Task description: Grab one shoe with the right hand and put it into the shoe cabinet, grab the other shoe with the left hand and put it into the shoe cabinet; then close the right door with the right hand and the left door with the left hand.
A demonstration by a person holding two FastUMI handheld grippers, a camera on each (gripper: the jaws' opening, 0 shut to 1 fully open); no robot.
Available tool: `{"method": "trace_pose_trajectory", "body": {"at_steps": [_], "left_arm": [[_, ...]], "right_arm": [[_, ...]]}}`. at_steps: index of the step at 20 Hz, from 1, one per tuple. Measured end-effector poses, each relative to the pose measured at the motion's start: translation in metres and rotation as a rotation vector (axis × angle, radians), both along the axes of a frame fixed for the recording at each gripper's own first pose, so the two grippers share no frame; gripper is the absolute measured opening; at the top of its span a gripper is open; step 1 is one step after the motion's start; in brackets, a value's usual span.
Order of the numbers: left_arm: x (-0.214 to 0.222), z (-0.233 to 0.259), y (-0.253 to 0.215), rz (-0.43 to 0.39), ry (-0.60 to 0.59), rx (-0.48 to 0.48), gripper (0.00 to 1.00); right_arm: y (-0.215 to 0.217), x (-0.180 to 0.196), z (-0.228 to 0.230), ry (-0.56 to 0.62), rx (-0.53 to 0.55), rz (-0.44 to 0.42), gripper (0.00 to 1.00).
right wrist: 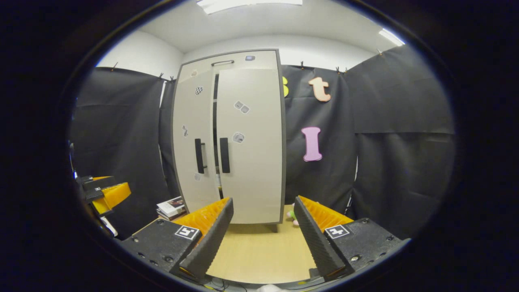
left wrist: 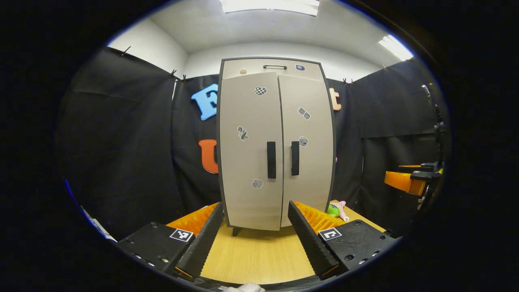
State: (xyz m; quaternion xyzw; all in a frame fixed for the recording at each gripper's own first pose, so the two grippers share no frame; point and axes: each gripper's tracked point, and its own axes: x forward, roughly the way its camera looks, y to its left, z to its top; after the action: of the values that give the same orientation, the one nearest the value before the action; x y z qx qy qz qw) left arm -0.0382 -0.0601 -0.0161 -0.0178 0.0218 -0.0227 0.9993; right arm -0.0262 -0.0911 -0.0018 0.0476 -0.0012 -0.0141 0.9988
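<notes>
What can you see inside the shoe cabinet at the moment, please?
Very little. In the left gripper view both doors of the cabinet look shut. In the right gripper view a narrow dark gap shows between them, with faint shelf edges. Whether the shoes are inside cannot be seen.

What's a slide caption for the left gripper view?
Open left gripper faces the shoe cabinet on the wooden table, both doors shut.

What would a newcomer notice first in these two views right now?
The tall pale shoe cabinet stands mid-frame on the wooden table, its two dark handles side by side; in the right gripper view a dark gap shows between the doors. Both tongs, left and right, are open and hold nothing.
</notes>
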Motion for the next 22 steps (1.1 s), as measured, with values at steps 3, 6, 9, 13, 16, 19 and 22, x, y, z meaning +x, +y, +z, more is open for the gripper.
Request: {"method": "trace_pose_trajectory", "body": {"at_steps": [3,6,9,13,16,19,22], "left_arm": [[0.004,0.001,0.002,0.004,-0.001,-0.001,0.96],[0.003,0.000,0.002,0.001,0.002,-0.011,1.00],[0.004,0.002,0.004,0.001,0.005,-0.011,0.96],[0.019,-0.002,0.012,0.009,-0.007,0.000,0.96],[0.021,-0.008,0.010,0.003,-0.004,-0.006,1.00],[0.022,-0.008,0.011,0.007,-0.010,-0.005,0.96],[0.024,-0.007,0.014,0.013,-0.014,-0.007,0.96]], "right_arm": [[-0.001,-0.001,0.002,-0.004,0.003,-0.006,0.98],[0.001,0.000,0.001,0.001,-0.002,-0.002,0.98],[0.005,0.001,0.000,0.005,-0.003,0.005,0.98],[0.007,0.002,0.001,0.002,-0.008,0.011,0.98],[0.009,0.004,0.002,0.003,-0.010,0.013,0.98],[0.011,0.004,0.001,0.003,-0.011,0.016,0.98],[0.012,0.005,0.001,0.001,-0.010,0.014,0.98]]}}
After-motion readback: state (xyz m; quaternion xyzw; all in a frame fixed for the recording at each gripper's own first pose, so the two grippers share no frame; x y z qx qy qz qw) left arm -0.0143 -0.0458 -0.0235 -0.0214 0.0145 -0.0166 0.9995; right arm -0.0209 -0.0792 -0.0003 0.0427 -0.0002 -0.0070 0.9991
